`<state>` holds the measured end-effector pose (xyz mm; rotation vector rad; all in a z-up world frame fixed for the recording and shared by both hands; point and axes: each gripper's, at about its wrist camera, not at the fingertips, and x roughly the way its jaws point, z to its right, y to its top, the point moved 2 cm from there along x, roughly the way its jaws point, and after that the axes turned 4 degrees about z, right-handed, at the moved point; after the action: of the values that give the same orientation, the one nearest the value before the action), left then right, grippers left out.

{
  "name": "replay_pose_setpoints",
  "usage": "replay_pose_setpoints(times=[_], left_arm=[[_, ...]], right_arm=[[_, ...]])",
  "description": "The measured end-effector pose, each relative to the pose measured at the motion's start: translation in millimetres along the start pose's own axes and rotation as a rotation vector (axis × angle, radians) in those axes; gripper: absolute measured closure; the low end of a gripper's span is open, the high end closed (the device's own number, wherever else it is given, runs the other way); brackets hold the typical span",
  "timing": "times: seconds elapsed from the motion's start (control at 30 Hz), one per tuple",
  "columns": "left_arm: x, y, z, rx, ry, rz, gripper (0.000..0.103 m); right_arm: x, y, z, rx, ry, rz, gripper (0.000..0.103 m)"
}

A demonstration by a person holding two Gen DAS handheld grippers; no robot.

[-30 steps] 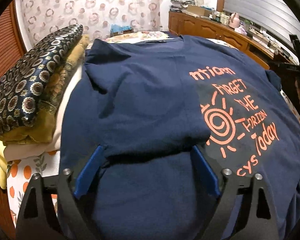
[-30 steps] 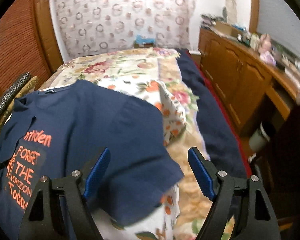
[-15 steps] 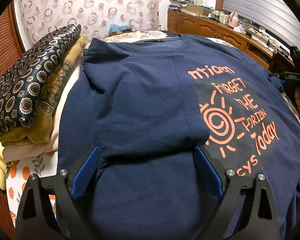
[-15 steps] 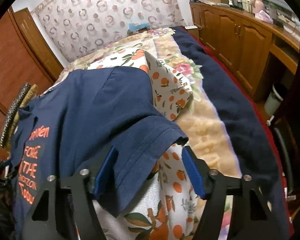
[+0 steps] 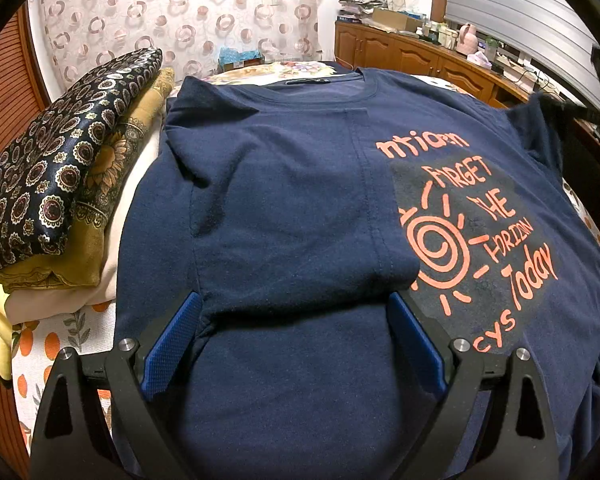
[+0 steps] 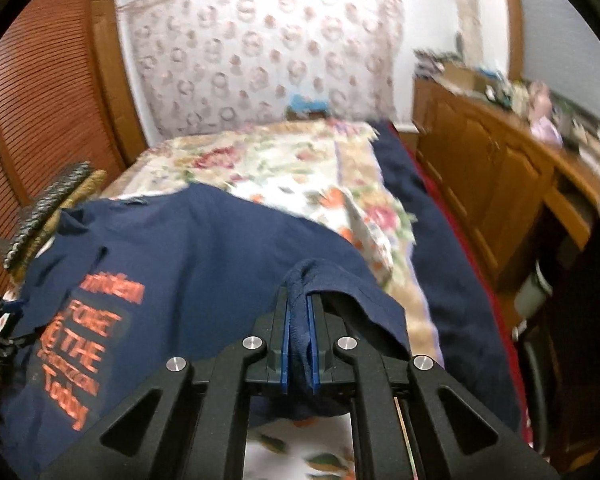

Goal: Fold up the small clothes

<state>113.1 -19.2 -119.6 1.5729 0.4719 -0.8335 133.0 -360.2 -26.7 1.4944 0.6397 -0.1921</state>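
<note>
The navy T-shirt (image 5: pixel 284 208) with orange print lies beside the folded stack (image 5: pixel 60 184); the right gripper (image 6: pixel 299 308) pinches its sleeve, and the left gripper (image 5: pixel 296 320) gapes wide over it.

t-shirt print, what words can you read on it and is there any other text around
All on the navy t-shirt, orange print beside a spiral sun:
"FORGET"
"THE"
"HORIZON"
"Today"
"ntiden": top line, start hidden under the folded side
"cys": bottom line, start hidden too
Neck label: too small to read
Clutter on the cabinet: nothing legible
</note>
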Motion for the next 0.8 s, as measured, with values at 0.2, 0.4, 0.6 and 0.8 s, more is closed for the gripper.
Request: replay_pose_setpoints(times=[0.2,0.4,0.6,0.8], left_arm=[[0,0,0,0.0,0.0,0.0,0.009],[0,0,0,0.0,0.0,0.0,0.009],[0,0,0,0.0,0.0,0.0,0.009],[0,0,0,-0.001,0.0,0.0,0.008]], right_arm=[[-3,10,-79,-0.132,0.134,0.017,0.094],[-4,5,-83,-0.154,0.135,0.024,0.058],[14,-9,-42,-0.066,0.073,-0.048,0.058],[54,-22,-48,-0.014,0.125,-0.181,0.058]])
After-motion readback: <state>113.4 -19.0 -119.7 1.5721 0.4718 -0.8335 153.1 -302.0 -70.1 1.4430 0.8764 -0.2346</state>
